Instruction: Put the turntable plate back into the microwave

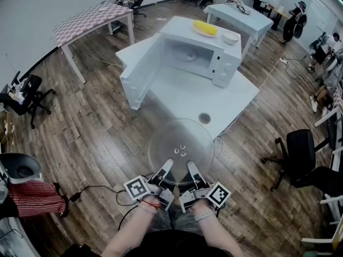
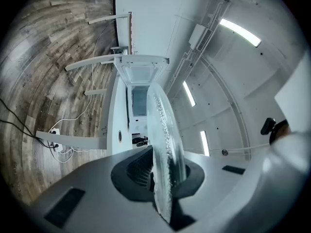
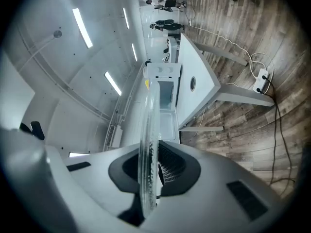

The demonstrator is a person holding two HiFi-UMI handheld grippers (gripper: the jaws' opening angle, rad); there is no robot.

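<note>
Turntable plate (image 1: 181, 150): clear glass, held roughly level in the air above the wood floor, just short of the near edge of the white table (image 1: 236, 92). The left gripper (image 1: 163, 174) and right gripper (image 1: 193, 174) sit side by side on the plate's near rim. In each gripper view the glass edge runs between the jaws, with both jaws clamped onto it. The microwave (image 1: 214, 52) stands farther back on the table, with its door (image 1: 140, 76) swung open to the left and the cavity exposed. A small round part (image 1: 204, 118), possibly a ring, lies on the table between plate and microwave.
</note>
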